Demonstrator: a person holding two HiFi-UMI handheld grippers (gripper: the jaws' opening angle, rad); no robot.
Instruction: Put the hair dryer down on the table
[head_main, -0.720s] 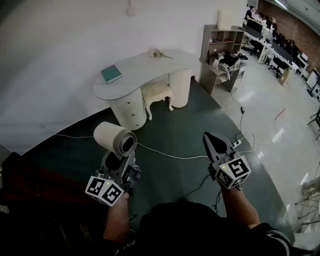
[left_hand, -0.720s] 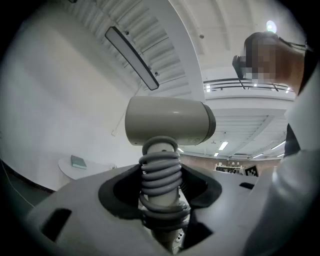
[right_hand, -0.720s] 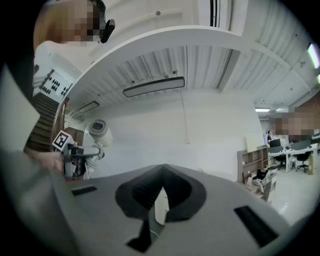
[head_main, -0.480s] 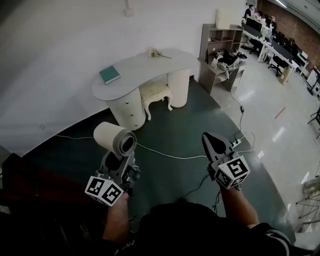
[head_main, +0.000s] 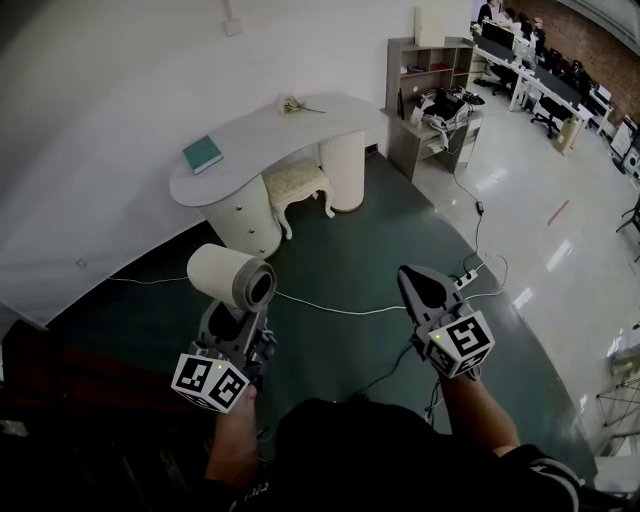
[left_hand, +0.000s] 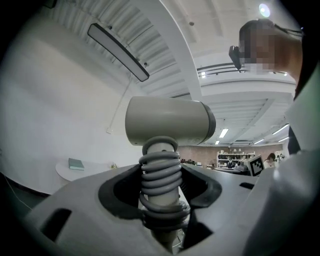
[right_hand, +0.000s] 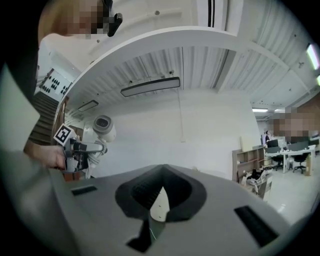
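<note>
Hair dryer: a cream, barrel-shaped hair dryer (head_main: 232, 277) with a dark grey nozzle end, held up in the air over the floor, barrel roughly level and handle pointing down into the left tongs. It is well apart from the bench and rests on nothing.
Cord: a grey cord (left_hand: 160, 172) is coiled in several turns round the dryer's handle, just under the barrel.
Left tongs: the grey two-jaw left tongs (head_main: 240, 318) are closed on the cord-wrapped handle. In the left gripper view the jaws stand fairly wide and press the handle from both sides. The black-and-white marker cube (head_main: 211, 381) sits at the near end, above the person's left hand (head_main: 235, 440).
Right tongs: the grey right tongs (head_main: 418, 283) hold nothing. In the right gripper view the jaw tips meet, leaving only a narrow slit below them. They hang to the right of the dryer, well apart from it.
Floor: dark green floor (head_main: 350, 245) lies under both tongs. A thin white cable (head_main: 330, 309) runs across it between them, and a white power strip (head_main: 466, 281) lies just past the right tongs.
Bench: a white kidney-shaped bench (head_main: 265, 138) stands against the white wall, far ahead of the dryer.
On the bench: a teal book (head_main: 203, 154) lies flat towards the left end. A small pale item near the back edge is too small to tell.
Under the bench: a cream cushioned stool (head_main: 296, 182) is tucked in at the middle.
Beyond: a grey open shelf unit (head_main: 425, 70) stands to the right of the bench.
</note>
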